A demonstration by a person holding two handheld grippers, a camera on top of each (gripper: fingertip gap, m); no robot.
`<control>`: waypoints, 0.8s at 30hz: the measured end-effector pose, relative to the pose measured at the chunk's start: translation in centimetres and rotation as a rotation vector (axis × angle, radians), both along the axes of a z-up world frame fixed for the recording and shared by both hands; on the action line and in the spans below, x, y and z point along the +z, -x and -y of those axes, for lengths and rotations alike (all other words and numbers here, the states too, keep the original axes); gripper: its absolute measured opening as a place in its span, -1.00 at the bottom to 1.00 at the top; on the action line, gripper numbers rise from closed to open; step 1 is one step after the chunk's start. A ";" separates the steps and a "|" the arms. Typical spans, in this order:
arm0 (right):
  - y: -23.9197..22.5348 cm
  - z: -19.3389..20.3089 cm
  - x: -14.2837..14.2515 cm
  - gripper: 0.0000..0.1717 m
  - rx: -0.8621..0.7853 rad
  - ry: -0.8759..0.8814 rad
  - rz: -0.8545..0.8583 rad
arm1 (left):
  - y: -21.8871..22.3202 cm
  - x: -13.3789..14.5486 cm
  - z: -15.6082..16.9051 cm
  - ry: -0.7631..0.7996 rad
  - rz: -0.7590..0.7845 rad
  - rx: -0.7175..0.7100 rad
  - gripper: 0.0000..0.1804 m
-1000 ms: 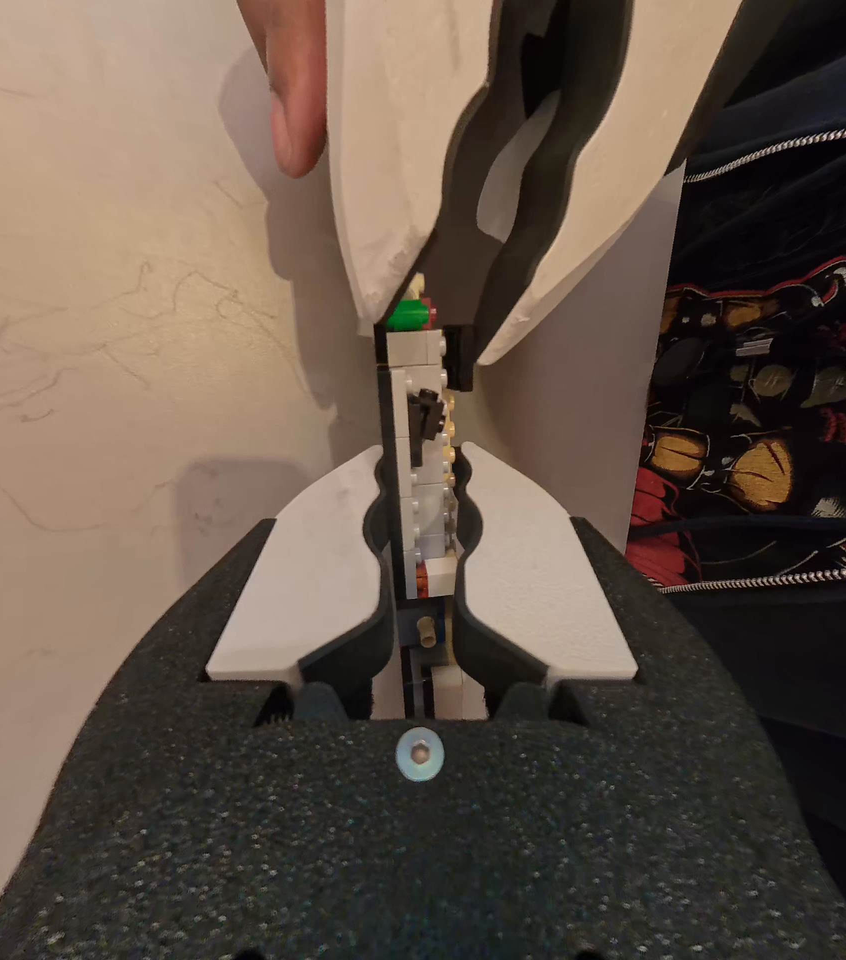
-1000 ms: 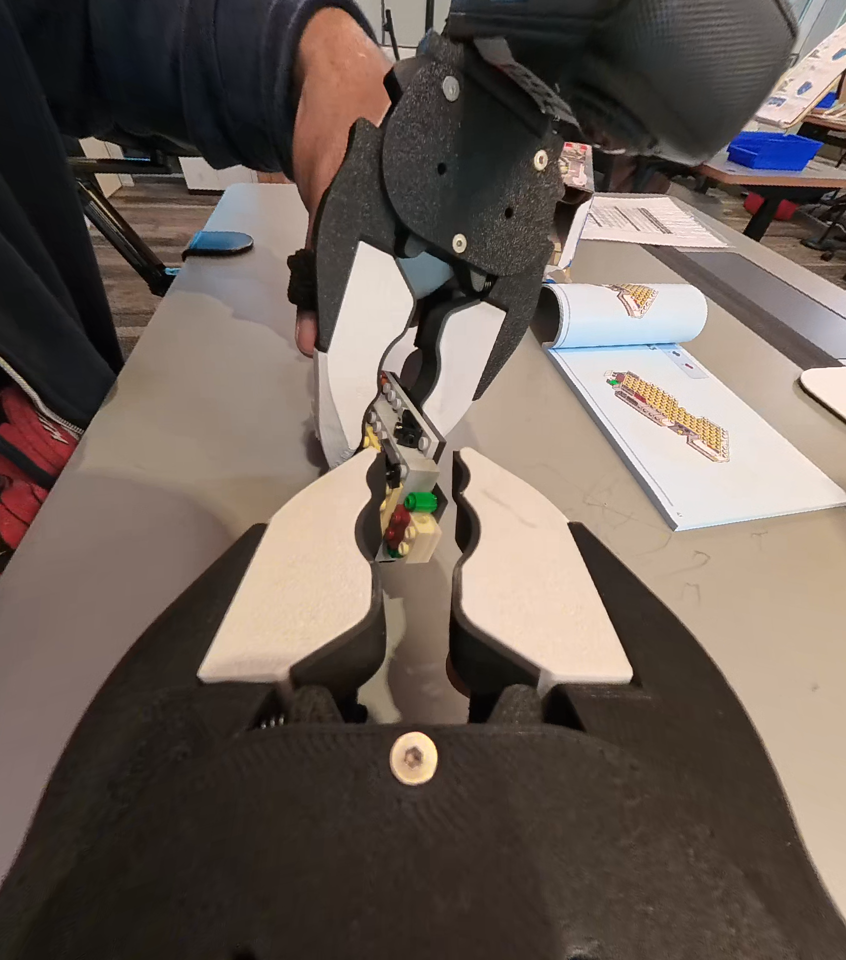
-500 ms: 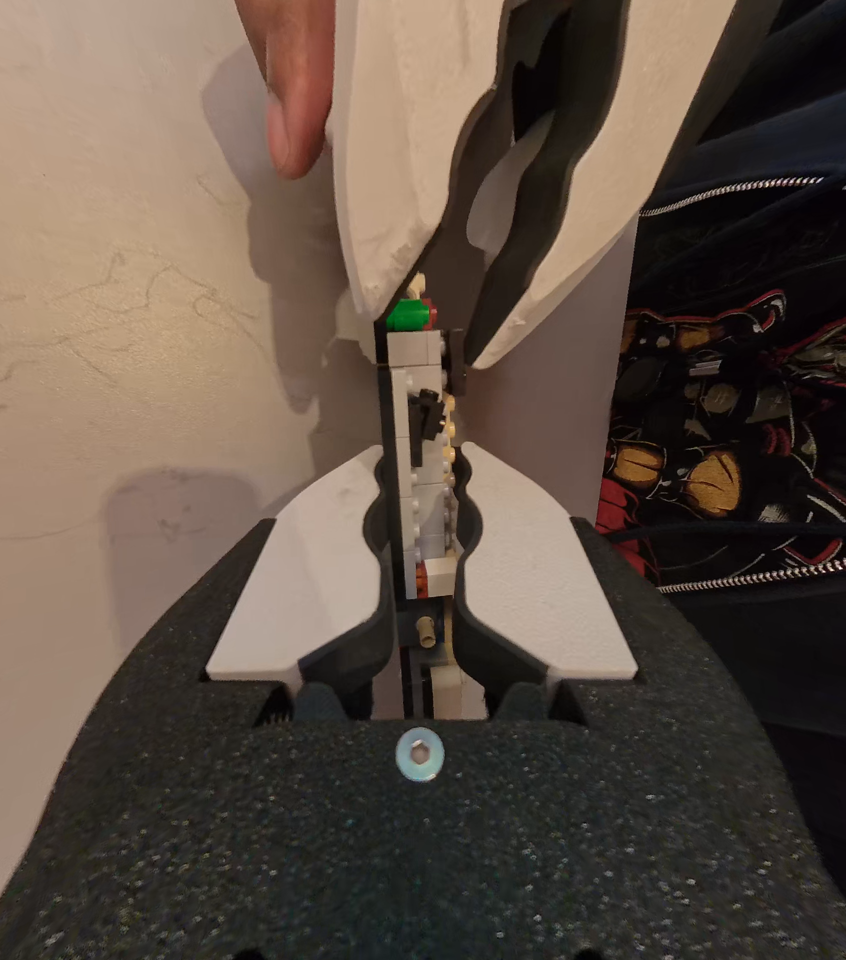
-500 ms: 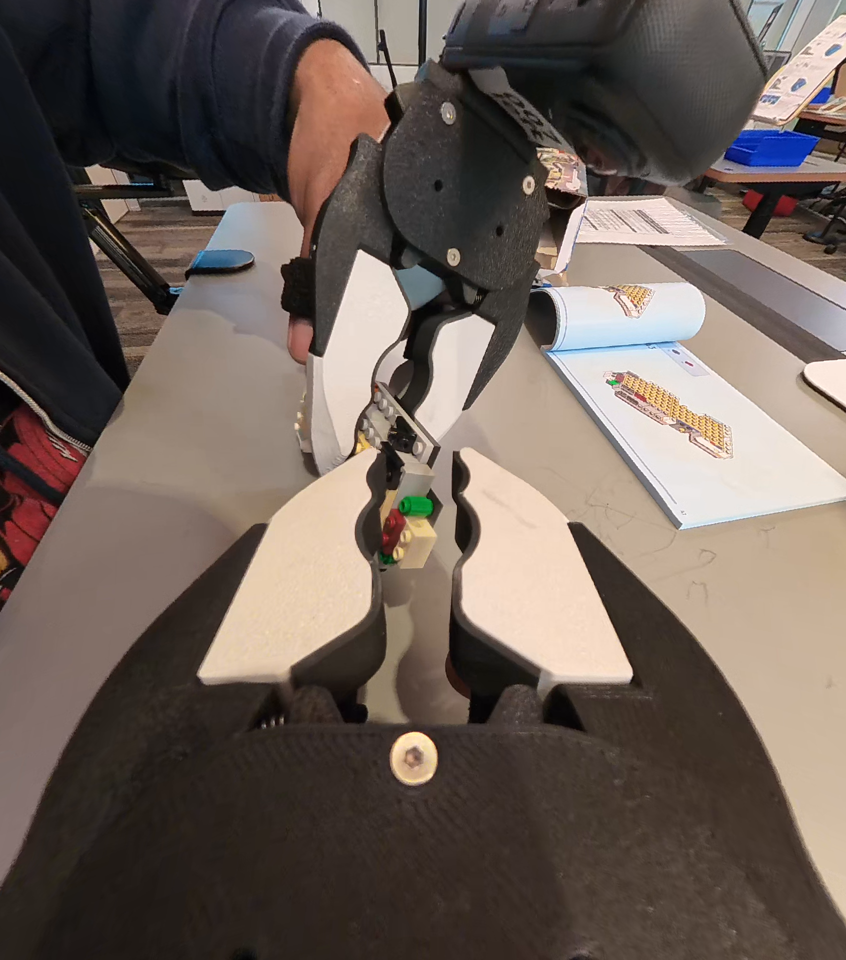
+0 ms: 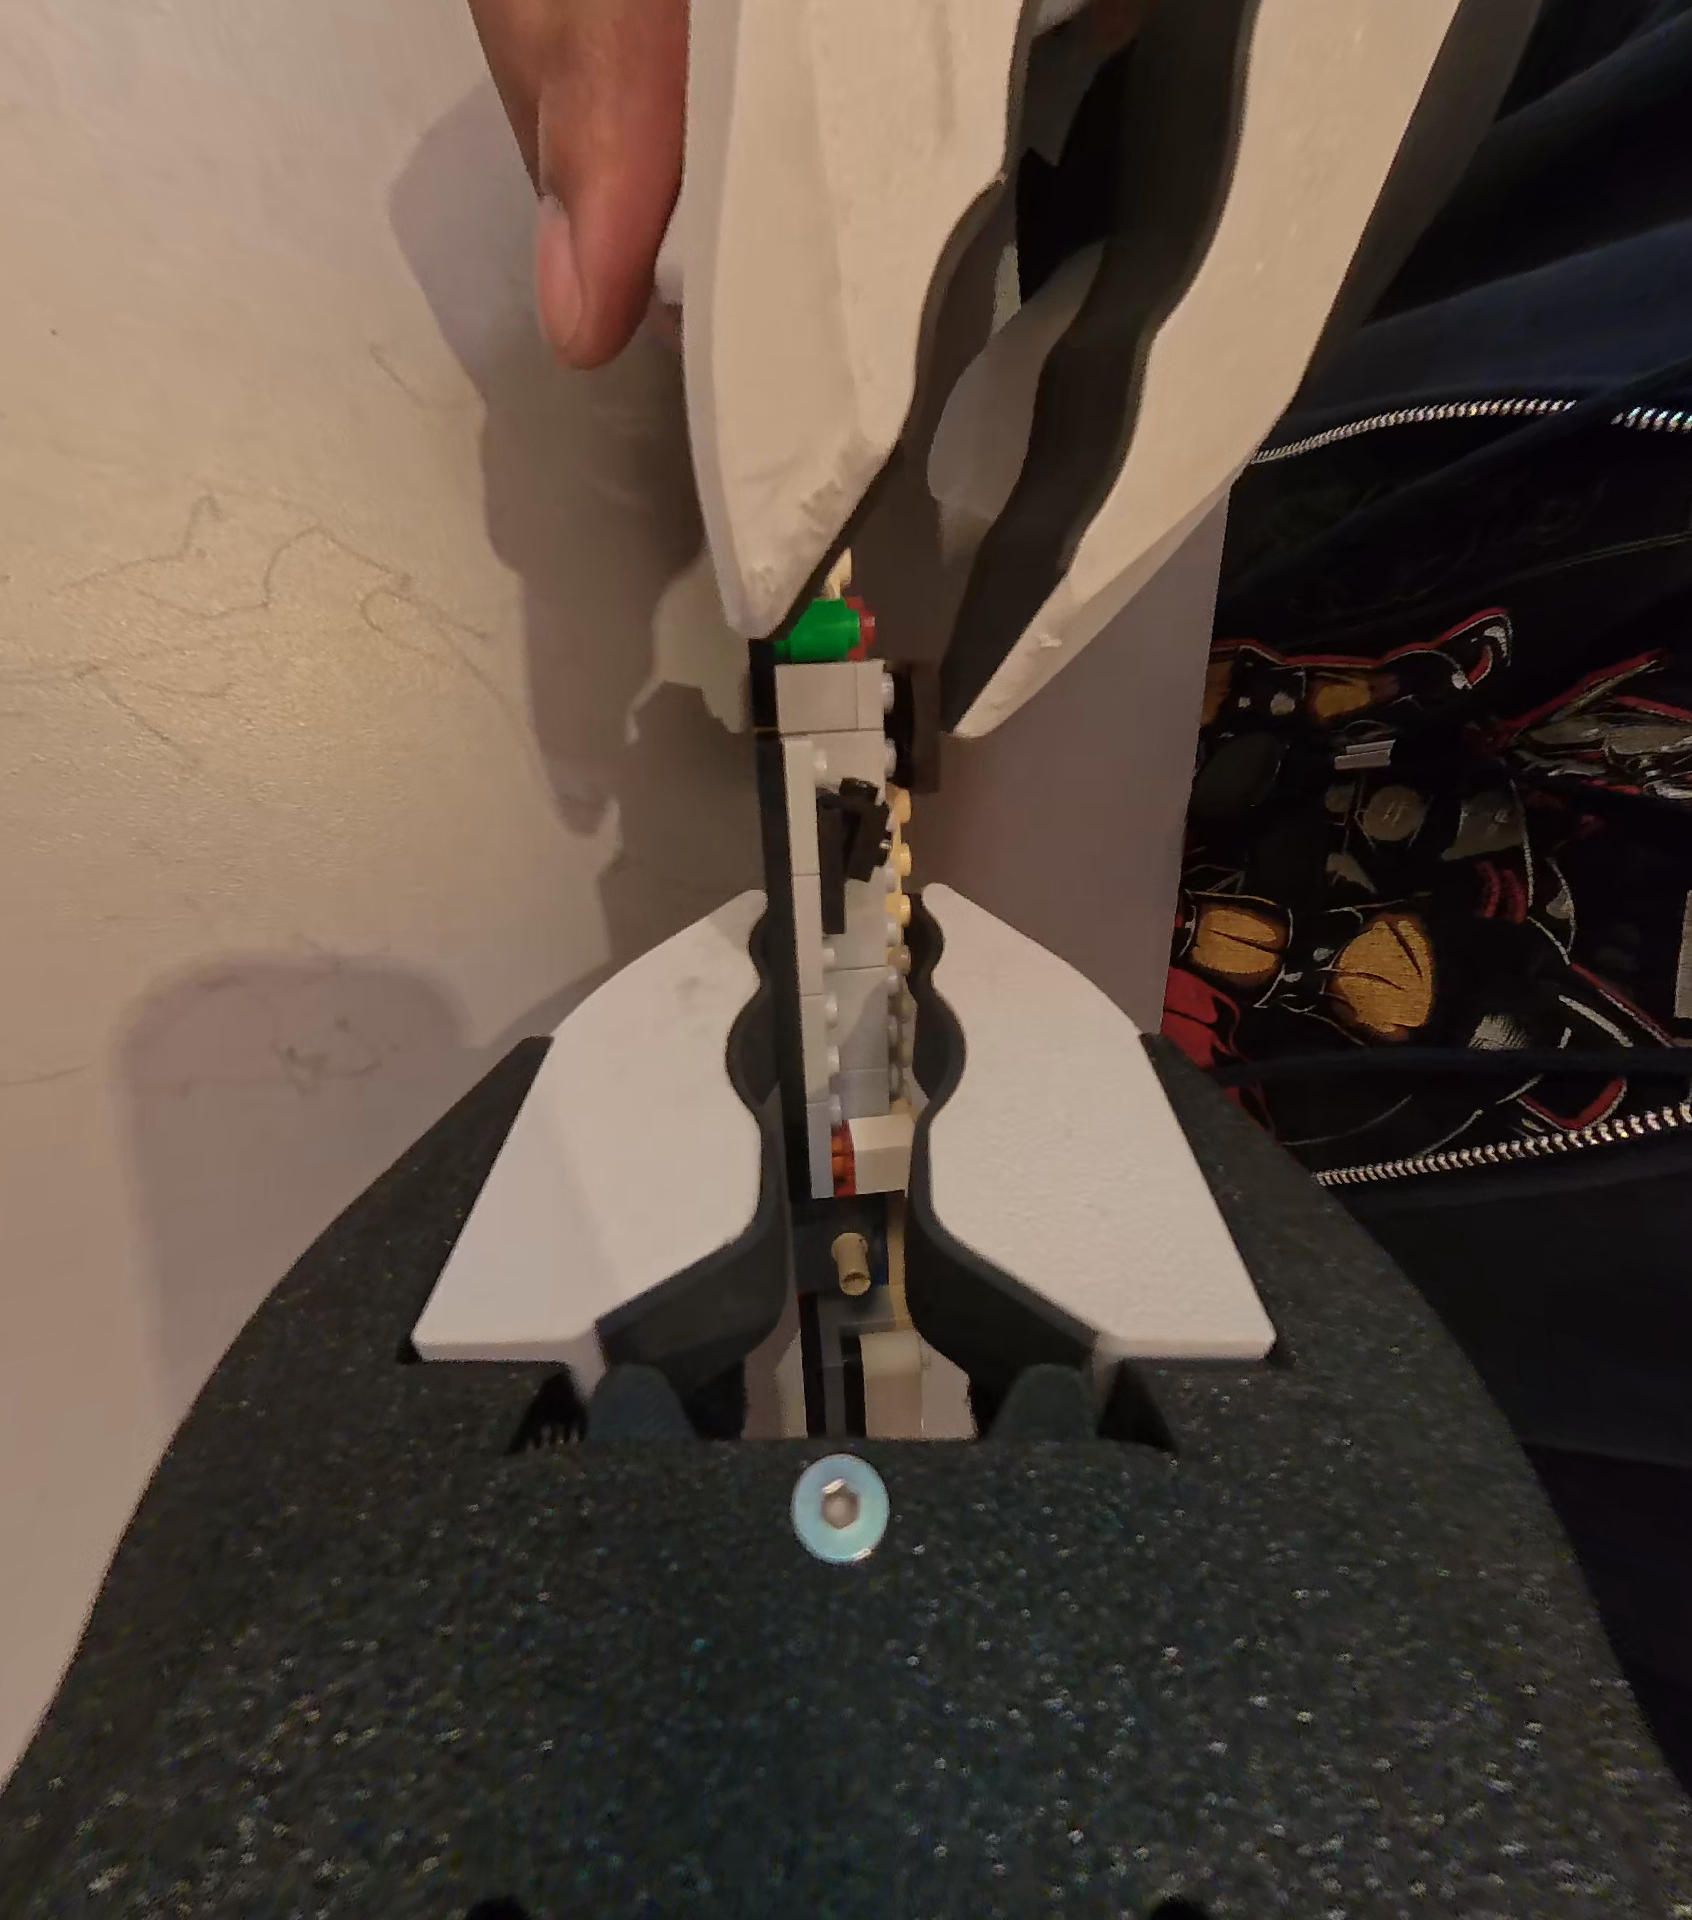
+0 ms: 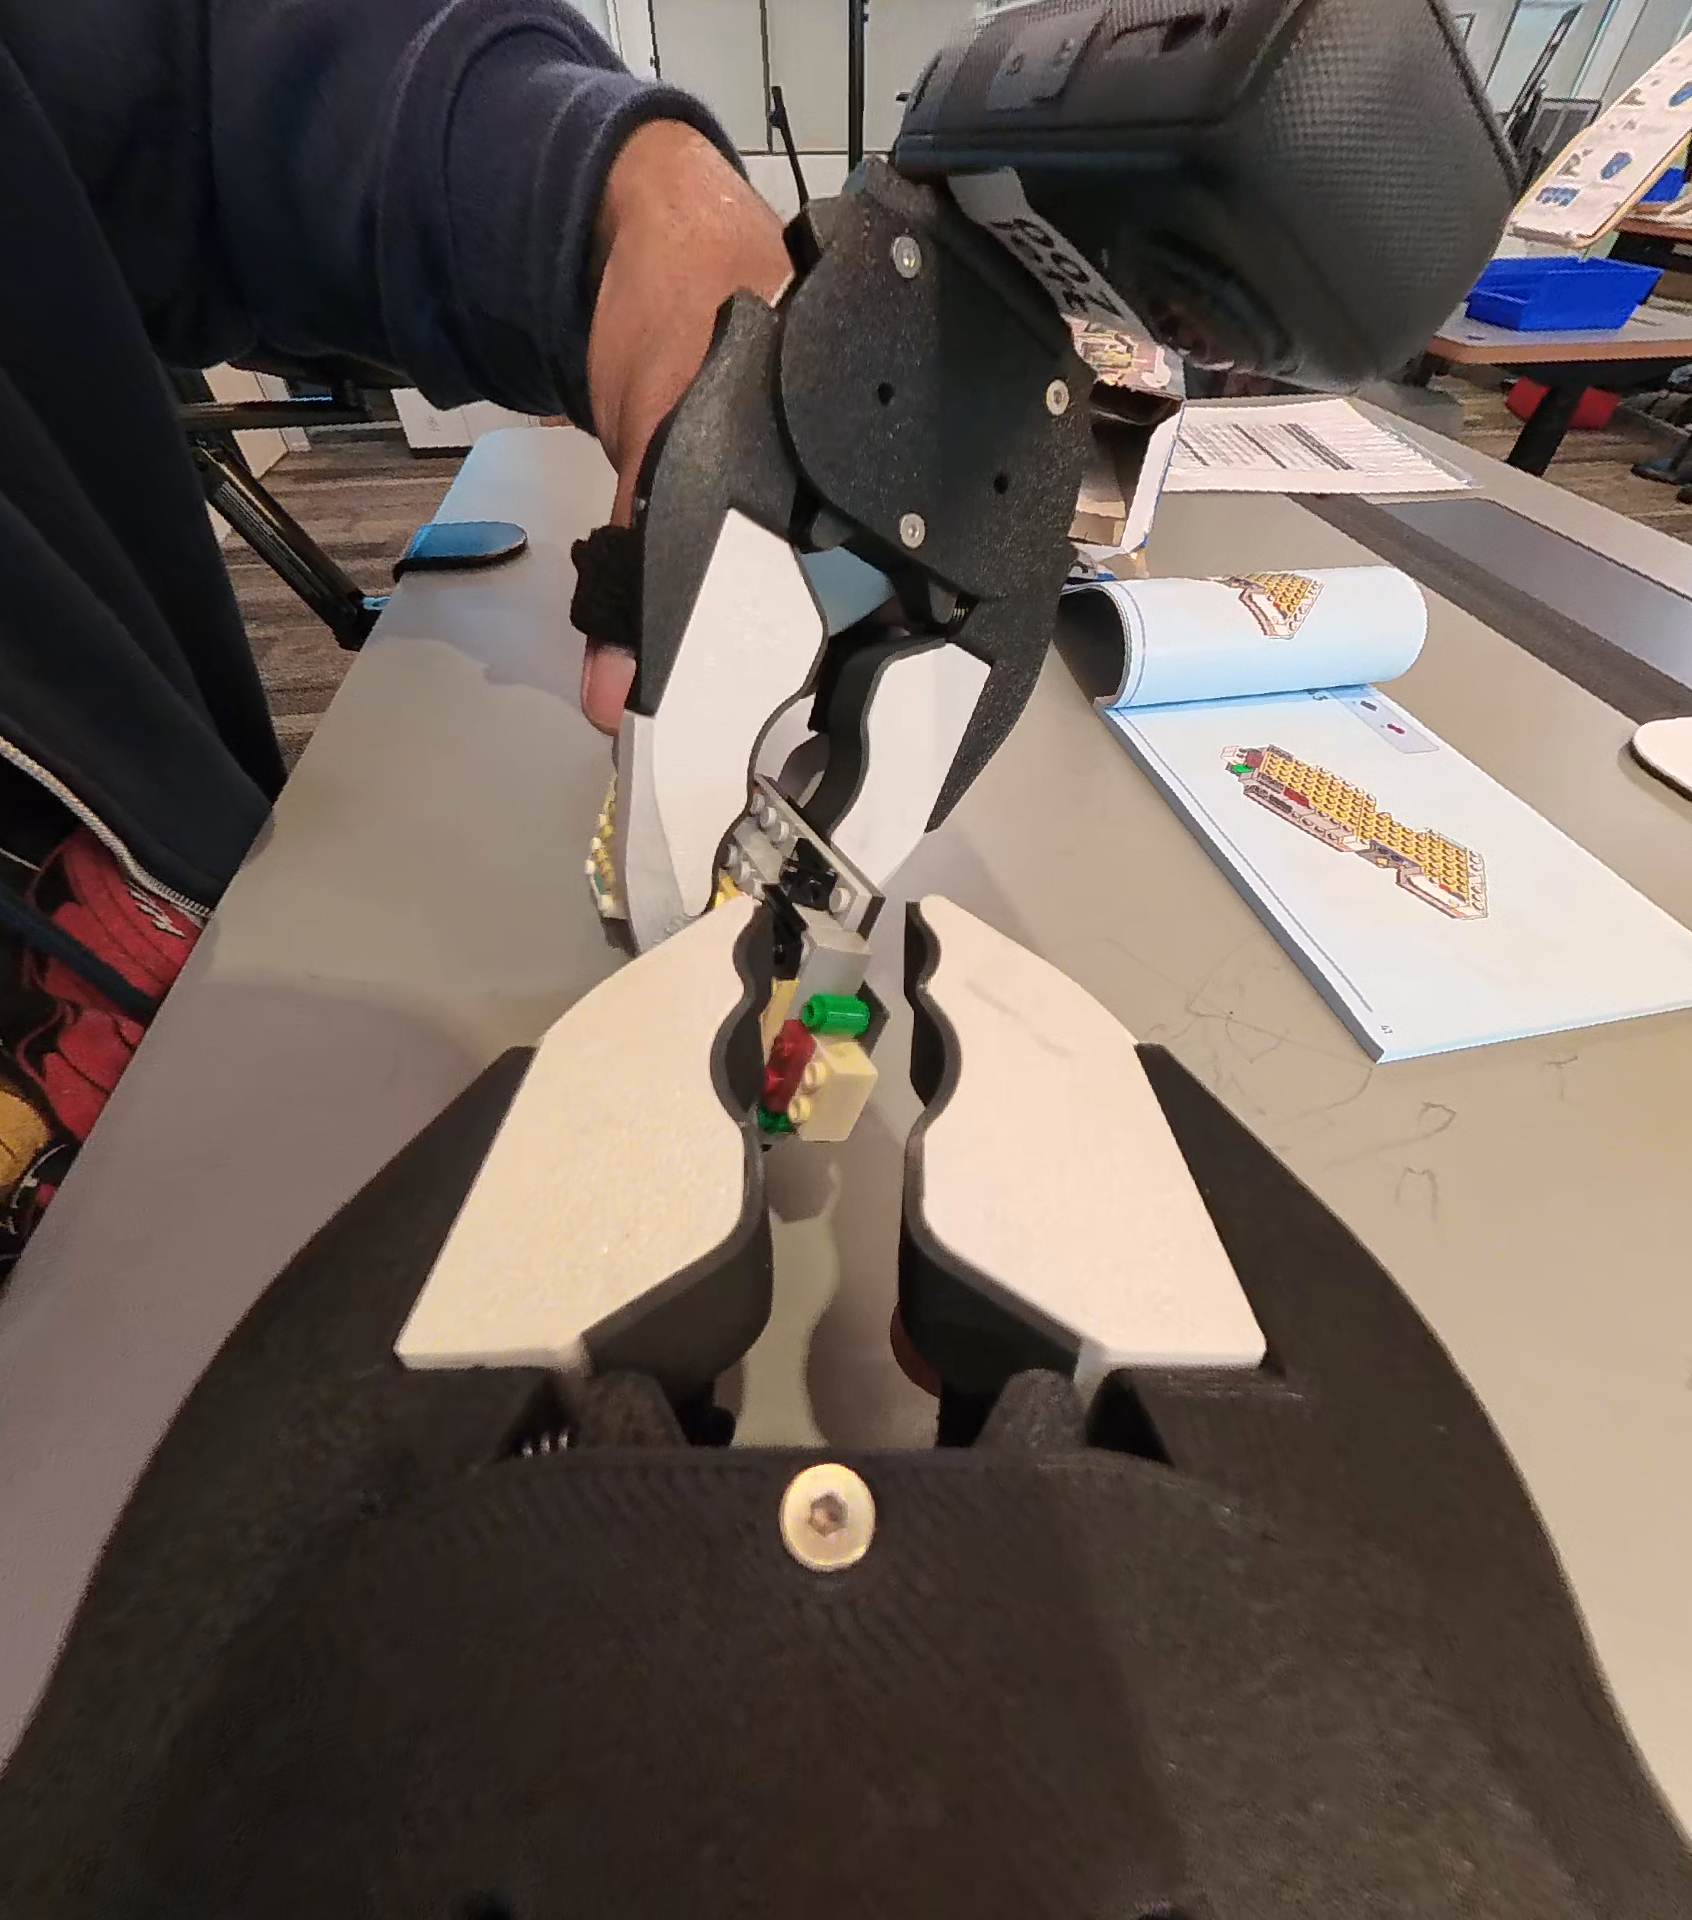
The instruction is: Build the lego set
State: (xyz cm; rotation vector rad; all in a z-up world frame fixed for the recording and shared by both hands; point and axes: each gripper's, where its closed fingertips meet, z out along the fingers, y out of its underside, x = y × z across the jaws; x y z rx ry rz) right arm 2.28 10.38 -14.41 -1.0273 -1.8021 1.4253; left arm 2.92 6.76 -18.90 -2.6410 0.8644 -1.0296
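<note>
Left wrist view: we see the left gripper (image 5: 842, 935) clamped on a long brick model (image 5: 847, 997), pads pressing both sides. Its far end goes up between the right gripper's fingers (image 5: 800, 416); contact there is hard to make out. A thumb (image 5: 593, 229) is cut off at top. Table (image 5: 146, 623) is clear leftwards; a jacket (image 5: 1496, 831) crowds the right.

Right wrist view: the model's end (image 6: 816, 1049) lies between the right gripper (image 6: 826, 935) fingers, against the left pad; a gap shows at the right pad. A booklet (image 6: 1393, 831) lies well right.
</note>
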 end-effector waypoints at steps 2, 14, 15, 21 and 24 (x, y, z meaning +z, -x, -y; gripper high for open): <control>0.0 0.0 0.1 -0.72 0.001 0.005 -0.001 | 0.0 0.1 0.0 0.004 0.009 0.005 -0.76; 0.0 0.0 0.1 -0.72 0.002 0.031 0.003 | -0.3 0.2 0.1 0.014 0.030 0.007 -0.76; -0.1 0.0 0.2 -0.72 0.003 0.033 0.003 | -0.3 0.2 0.1 0.014 0.032 0.007 -0.76; -0.1 0.0 0.2 -0.71 0.010 0.046 0.006 | -0.4 0.3 0.2 0.018 0.042 0.008 -0.76; -0.2 0.1 0.2 -0.70 0.014 0.048 0.006 | -0.5 0.2 0.3 0.020 0.046 0.008 -0.76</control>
